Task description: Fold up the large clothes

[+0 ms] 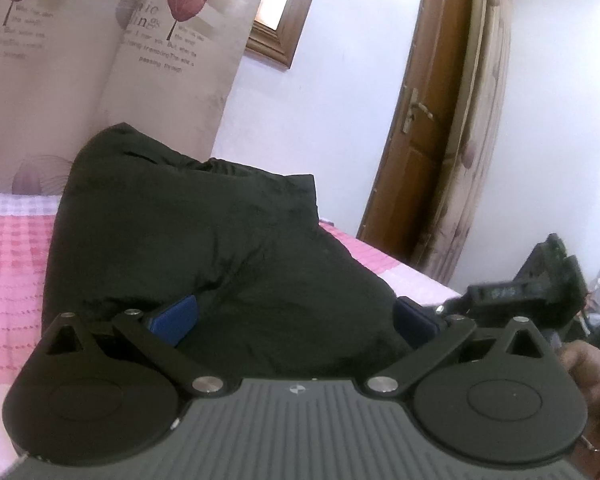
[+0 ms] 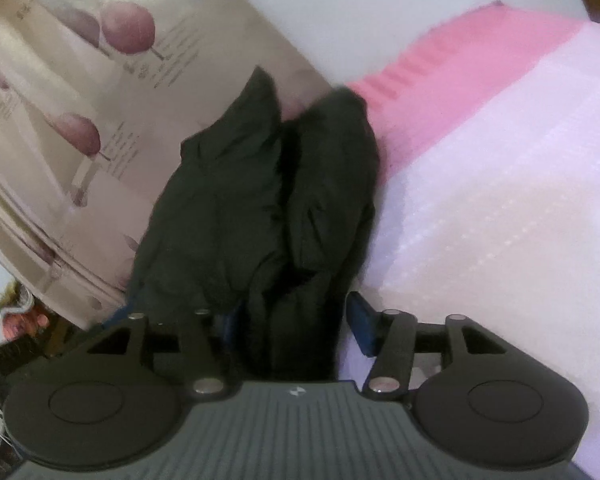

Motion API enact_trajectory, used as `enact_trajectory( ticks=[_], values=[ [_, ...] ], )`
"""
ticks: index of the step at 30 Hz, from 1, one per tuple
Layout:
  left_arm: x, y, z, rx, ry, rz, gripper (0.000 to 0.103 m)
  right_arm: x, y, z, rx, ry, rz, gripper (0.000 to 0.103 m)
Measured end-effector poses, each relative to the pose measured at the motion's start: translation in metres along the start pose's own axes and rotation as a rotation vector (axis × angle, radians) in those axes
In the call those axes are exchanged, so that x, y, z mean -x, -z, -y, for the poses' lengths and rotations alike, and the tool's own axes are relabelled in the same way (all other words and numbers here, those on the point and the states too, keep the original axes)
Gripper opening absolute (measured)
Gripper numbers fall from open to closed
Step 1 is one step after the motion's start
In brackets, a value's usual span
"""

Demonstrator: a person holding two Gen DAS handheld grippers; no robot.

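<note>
The right tool's [image 2: 292, 320] left pad is buried in dark garment [image 2: 260, 200] folds — grip unclear — curtain [image 2: 60, 120] print blurred.

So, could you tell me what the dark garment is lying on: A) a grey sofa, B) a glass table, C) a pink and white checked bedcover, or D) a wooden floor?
C: the dark garment sits bunched on the pink and white checked bedcover, which shows beside it in both wrist views.

dark garment [image 1: 204, 248] heaped on a pink checked bedspread [image 1: 12, 264], left gripper [image 1: 296, 320] spread wide, blue pads [image 1: 176, 318] against the cloth, leaf-print curtain [image 1: 100, 60] behind, wooden door [image 1: 420, 140] at right, right gripper [image 1: 532, 292] near the edge
</note>
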State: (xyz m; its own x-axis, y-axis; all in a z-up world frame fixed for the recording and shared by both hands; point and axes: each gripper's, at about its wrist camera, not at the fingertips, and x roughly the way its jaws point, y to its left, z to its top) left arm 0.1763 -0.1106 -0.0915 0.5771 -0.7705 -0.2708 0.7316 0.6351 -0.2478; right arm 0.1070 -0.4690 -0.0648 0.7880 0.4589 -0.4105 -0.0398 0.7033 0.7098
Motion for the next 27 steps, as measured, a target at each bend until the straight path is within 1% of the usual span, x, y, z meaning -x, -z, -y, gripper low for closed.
enact_trajectory(
  ticks=[2,3,4,5,7,8,9,10,11,12,13,15,17,18,20,21,22,27],
  values=[
    [-0.001,0.001,-0.001,0.007,0.002,0.003,0.102,0.009,0.003,-0.003,-0.014,0.012,0.045,0.057],
    [-0.001,0.001,-0.001,0.008,0.004,0.004,0.102,0.014,0.001,-0.005,-0.014,0.023,0.064,0.065],
    [-0.001,0.002,-0.001,0.008,0.004,0.004,0.102,0.018,0.0,-0.008,-0.014,0.032,0.079,0.076],
    [-0.001,0.002,-0.001,0.008,0.004,0.004,0.102,0.021,-0.002,-0.011,-0.014,0.031,0.088,0.078],
    [-0.001,0.002,-0.001,0.009,0.004,0.003,0.103,0.023,-0.003,-0.019,0.015,0.017,0.089,0.078],
    [-0.002,0.0,-0.002,0.009,0.004,0.001,0.103,0.021,-0.001,-0.027,0.057,0.045,0.08,0.077],
    [-0.001,-0.001,-0.001,0.012,-0.001,-0.001,0.103,0.016,0.002,-0.033,0.097,0.084,0.065,0.073],
    [0.001,-0.003,0.0,0.02,-0.008,0.001,0.103,0.009,0.007,-0.038,0.155,0.141,0.035,0.058],
    [0.004,-0.007,0.001,0.027,-0.02,0.003,0.103,0.0,0.013,-0.039,0.193,0.171,0.003,0.058],
    [0.008,-0.01,0.003,0.029,-0.048,0.007,0.103,-0.007,0.017,-0.037,0.188,0.164,-0.01,0.058],
    [0.013,-0.014,0.004,0.028,-0.084,0.013,0.103,-0.01,0.019,-0.03,0.159,0.153,-0.012,0.056],
    [0.02,-0.024,0.004,0.024,-0.137,0.022,0.103,-0.01,0.018,-0.024,0.143,0.135,0.0,0.056],
    [0.023,-0.035,0.002,0.004,-0.187,0.01,0.103,-0.01,0.02,-0.025,0.149,0.136,0.007,0.056],
    [0.021,-0.039,0.001,-0.012,-0.216,-0.006,0.103,-0.01,0.022,-0.026,0.165,0.141,0.012,0.056],
    [0.015,-0.046,-0.001,-0.044,-0.285,-0.064,0.103,-0.012,0.022,-0.029,0.174,0.152,0.017,0.058],
    [0.014,-0.048,-0.003,-0.051,-0.307,-0.087,0.103,-0.011,0.022,-0.03,0.176,0.156,0.02,0.059],
    [0.012,-0.049,-0.005,-0.054,-0.327,-0.104,0.103,-0.01,0.023,-0.03,0.18,0.161,0.024,0.061],
    [0.007,-0.054,-0.017,-0.044,-0.384,-0.133,0.103,-0.007,0.027,-0.037,0.188,0.178,0.032,0.064]
  ],
)
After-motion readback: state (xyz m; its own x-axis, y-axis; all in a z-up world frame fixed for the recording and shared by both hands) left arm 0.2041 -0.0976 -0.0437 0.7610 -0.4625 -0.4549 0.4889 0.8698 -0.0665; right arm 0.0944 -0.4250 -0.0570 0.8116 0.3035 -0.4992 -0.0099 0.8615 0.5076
